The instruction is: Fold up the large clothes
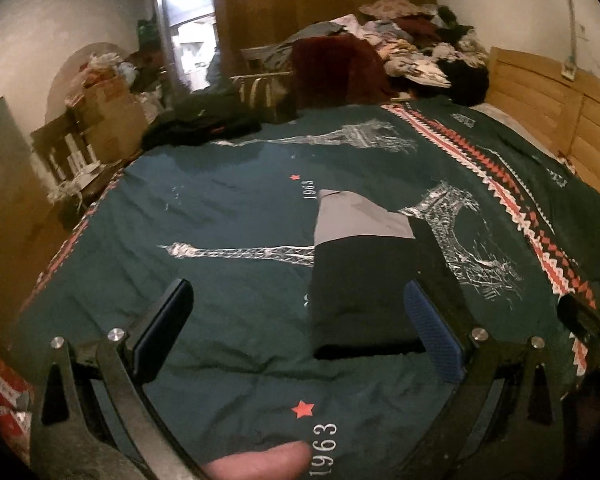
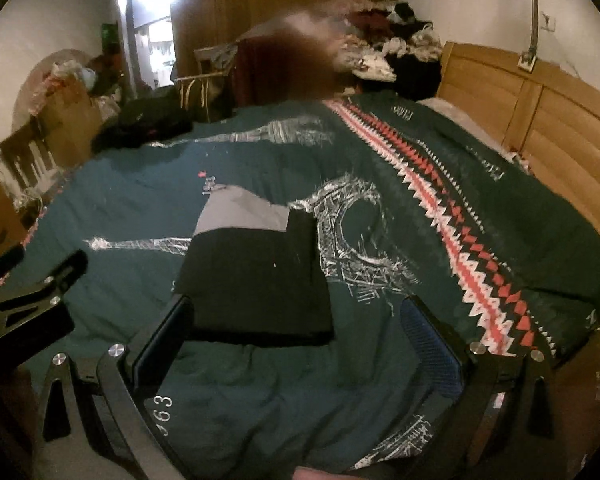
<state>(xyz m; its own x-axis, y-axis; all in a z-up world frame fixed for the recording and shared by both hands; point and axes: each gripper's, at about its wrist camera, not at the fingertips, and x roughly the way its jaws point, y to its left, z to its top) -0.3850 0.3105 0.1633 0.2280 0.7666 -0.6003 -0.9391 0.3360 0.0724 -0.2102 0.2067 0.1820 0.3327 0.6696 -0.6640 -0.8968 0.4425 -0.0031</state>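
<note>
A folded garment, black with a grey far part (image 1: 360, 280) (image 2: 256, 272), lies flat on the dark teal bedspread (image 1: 228, 216) (image 2: 380, 380) printed with towers. My left gripper (image 1: 300, 312) is open above the bed, its right finger beside the garment's near right edge, nothing held. My right gripper (image 2: 296, 332) is open too, its left finger at the garment's near left corner. In the right wrist view the left gripper (image 2: 40, 280) shows at the left edge. Part of the right gripper (image 1: 588, 316) shows at the right edge of the left wrist view.
A pile of mixed clothes (image 1: 416, 44) (image 2: 384, 40) sits at the bed's far end by the wooden headboard (image 1: 560, 96) (image 2: 540, 108). Dark clothing (image 1: 200, 124) (image 2: 148, 120) lies at the far left corner. Boxes and clutter (image 1: 100, 92) stand along the left wall.
</note>
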